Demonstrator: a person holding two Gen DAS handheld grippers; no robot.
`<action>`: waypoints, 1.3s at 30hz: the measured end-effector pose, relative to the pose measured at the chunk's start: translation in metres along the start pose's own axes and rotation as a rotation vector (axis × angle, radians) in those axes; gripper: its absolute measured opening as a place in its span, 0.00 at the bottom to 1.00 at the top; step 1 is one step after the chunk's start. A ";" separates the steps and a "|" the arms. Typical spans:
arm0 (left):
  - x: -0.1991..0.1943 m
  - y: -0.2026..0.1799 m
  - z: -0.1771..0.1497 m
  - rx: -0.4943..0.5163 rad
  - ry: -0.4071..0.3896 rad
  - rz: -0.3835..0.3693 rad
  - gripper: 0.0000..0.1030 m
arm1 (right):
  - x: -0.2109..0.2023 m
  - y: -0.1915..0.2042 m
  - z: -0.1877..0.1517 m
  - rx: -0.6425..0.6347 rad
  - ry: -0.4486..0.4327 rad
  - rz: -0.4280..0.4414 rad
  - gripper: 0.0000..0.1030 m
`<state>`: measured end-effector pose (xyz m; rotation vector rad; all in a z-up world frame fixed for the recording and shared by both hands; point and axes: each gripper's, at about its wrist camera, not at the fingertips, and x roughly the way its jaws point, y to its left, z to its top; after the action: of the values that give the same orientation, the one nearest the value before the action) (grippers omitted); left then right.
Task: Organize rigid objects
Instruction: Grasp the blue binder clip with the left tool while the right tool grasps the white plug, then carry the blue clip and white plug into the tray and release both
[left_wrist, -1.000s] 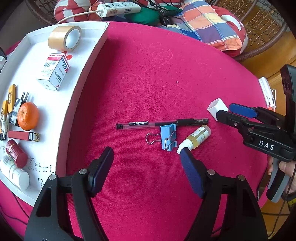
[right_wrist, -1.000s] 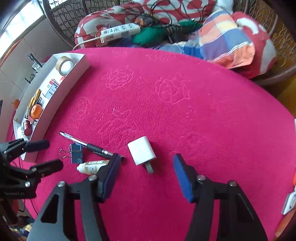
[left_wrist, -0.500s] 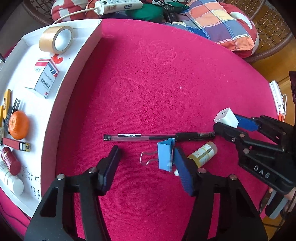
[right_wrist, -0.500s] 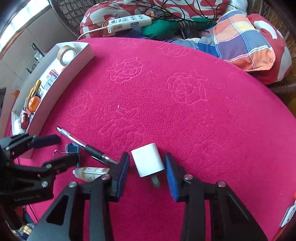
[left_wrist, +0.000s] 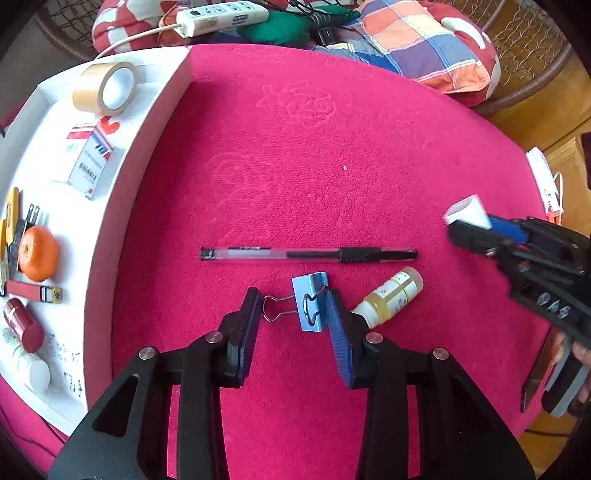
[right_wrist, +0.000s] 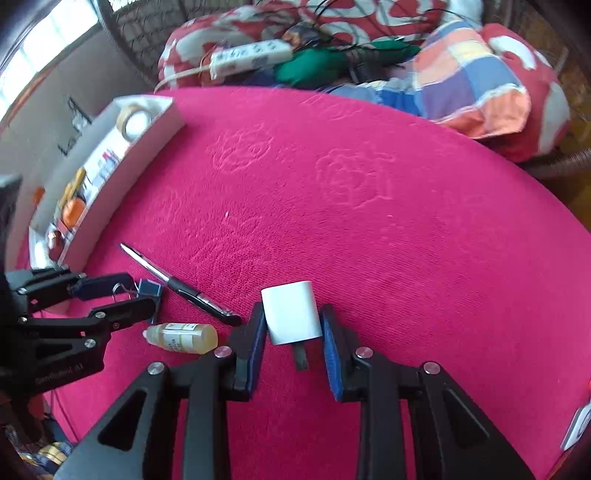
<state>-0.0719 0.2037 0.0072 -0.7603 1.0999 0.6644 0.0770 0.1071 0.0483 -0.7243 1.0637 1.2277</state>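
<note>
From the left wrist view, I read the left gripper (left_wrist: 291, 314) pointing steeply down at the pink surface (left_wrist: 332, 147), its jaws closing around the blue binder clip (left_wrist: 310, 306). The clip lies between the fingers with its wire handles toward the left finger; the right finger touches or nearly touches the clip body, while the left finger stands at the wire loop, so I judge the grip not yet made. The clip's long axis, from body to handle, runs across the jaw gap, which I judge means the fingers will bear on its two ends. Beyond the fingertips lies the pen (left_wrist: 306, 254), crosswise to the view, and the small dropper bottle (left_wrist: 388, 297) lies just beside the right finger. The white tray (left_wrist: 122, 206) at the left already holds a tape roll (left_wrist: 103, 86), a carton (left_wrist: 90, 166) and an orange (left_wrist: 37, 253). From the right wrist view, the right gripper (right_wrist: 291, 325) is closing on the white charger plug (right_wrist: 291, 312), which sits squarely between the fingers with its prongs toward the camera. The left finger meets the plug's side; a thin gap appears to remain at the right finger. I judge the tray lies well to the left of both grippers, nearer the left hand.
</note>
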 end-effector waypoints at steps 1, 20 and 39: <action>-0.002 0.002 -0.002 -0.007 -0.002 -0.004 0.34 | -0.006 -0.002 0.000 0.013 -0.015 0.006 0.27; -0.179 -0.018 -0.011 0.106 -0.414 -0.119 0.34 | -0.171 0.032 -0.003 0.095 -0.414 0.160 0.27; -0.231 0.038 -0.021 0.131 -0.475 -0.163 0.34 | -0.201 0.115 0.009 0.045 -0.505 0.156 0.27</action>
<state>-0.1857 0.1861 0.2122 -0.5351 0.6330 0.5889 -0.0315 0.0646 0.2485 -0.2715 0.7319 1.4187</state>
